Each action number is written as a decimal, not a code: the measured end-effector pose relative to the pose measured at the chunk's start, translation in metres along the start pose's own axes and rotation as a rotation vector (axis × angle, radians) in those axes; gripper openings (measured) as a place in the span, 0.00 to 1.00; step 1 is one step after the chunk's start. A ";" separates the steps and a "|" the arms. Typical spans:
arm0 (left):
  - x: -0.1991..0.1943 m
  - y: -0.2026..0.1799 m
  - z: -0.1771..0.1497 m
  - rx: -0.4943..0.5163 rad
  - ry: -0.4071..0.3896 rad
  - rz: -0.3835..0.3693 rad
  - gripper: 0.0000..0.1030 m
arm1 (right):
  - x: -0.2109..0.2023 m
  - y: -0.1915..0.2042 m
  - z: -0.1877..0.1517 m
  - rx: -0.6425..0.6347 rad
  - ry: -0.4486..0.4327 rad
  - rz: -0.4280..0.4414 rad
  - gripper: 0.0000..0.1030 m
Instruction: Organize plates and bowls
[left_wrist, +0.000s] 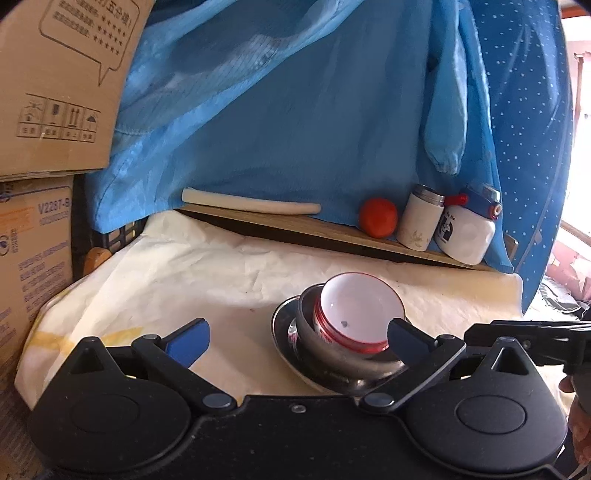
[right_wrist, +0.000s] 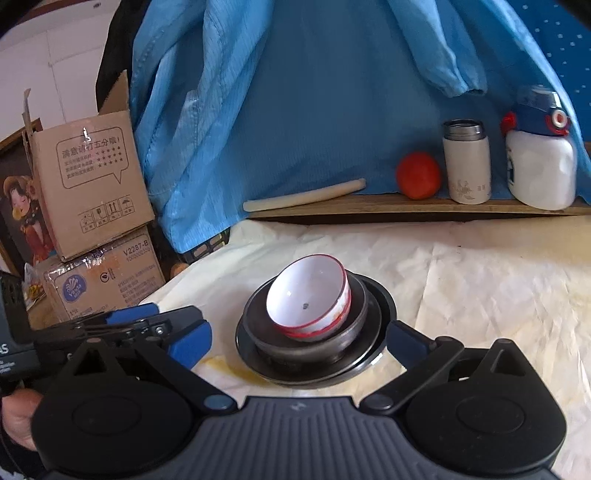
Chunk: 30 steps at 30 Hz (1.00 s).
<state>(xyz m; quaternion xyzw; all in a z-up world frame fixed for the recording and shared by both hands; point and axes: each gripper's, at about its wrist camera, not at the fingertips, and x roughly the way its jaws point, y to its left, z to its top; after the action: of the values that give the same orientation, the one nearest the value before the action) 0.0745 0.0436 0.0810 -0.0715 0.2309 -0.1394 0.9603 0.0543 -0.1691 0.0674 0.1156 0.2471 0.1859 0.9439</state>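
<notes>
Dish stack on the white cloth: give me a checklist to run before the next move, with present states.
1. Metal bowl seated in metal plate: ok.
2. White bowl sitting level in the metal bowl: not ok, tilted.
3. Left gripper open, nothing held: ok.
4. Right gripper open, nothing held: ok.
5. Right gripper's fingers apart from the plate's rim: cannot tell.
6. Tomato and flask away from the stack: ok.

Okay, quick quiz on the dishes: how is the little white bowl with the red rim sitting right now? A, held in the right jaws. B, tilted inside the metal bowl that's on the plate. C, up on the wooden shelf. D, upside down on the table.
B: the white bowl leans at an angle inside the metal bowl, which sits on the plate.
</notes>
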 end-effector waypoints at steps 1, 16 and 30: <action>-0.003 0.000 -0.003 0.004 -0.013 0.002 0.99 | -0.004 0.000 -0.005 0.002 -0.015 -0.003 1.00; -0.031 -0.009 -0.058 0.022 -0.123 0.050 0.99 | -0.040 0.024 -0.070 -0.068 -0.213 -0.134 1.00; -0.035 -0.014 -0.096 0.008 -0.153 0.093 0.99 | -0.044 0.021 -0.115 -0.033 -0.317 -0.292 1.00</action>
<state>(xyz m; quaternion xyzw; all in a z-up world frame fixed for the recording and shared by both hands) -0.0033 0.0339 0.0140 -0.0673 0.1594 -0.0895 0.9808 -0.0455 -0.1538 -0.0052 0.0908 0.1064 0.0310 0.9897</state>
